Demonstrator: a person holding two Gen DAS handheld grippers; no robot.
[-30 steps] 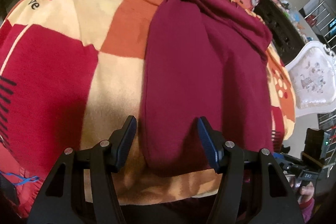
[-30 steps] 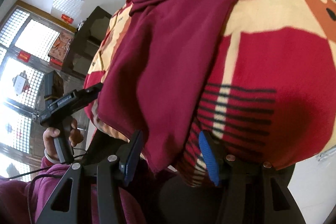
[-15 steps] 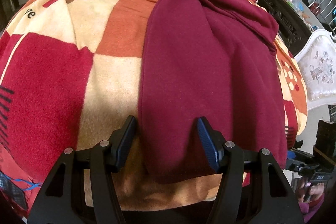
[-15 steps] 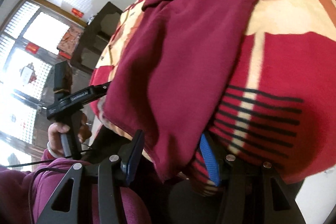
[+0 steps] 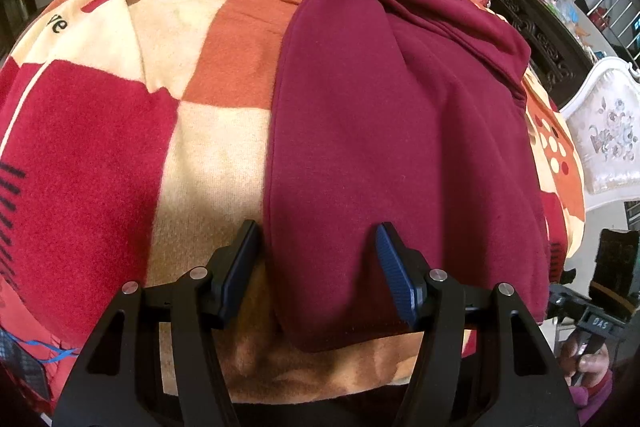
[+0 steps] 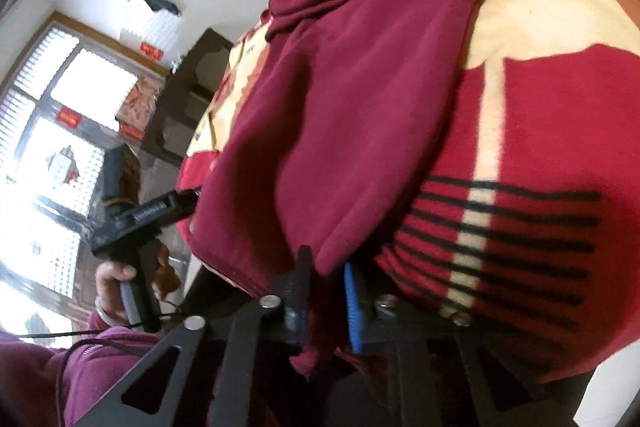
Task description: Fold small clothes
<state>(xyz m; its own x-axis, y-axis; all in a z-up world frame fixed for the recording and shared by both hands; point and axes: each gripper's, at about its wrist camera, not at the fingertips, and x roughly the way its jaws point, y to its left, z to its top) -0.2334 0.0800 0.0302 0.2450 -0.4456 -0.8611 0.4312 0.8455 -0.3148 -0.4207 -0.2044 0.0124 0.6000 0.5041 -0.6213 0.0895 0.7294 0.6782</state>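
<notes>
The big patchy blanket (image 5: pixel 100 155) covers the bed, and the dark red pants (image 5: pixel 392 131) lie on it. The grabbing step is on. The right gripper (image 6: pixel 326 291) has just snapped tight onto the pants' hem; before, it gaped. The left gripper (image 5: pixel 316 267) hangs wide over the other leg end and should pinch next.

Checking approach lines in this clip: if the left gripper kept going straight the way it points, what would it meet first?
Most likely the maroon garment: its near hem lies between the left gripper's open jaws, on the patterned blanket.
</notes>
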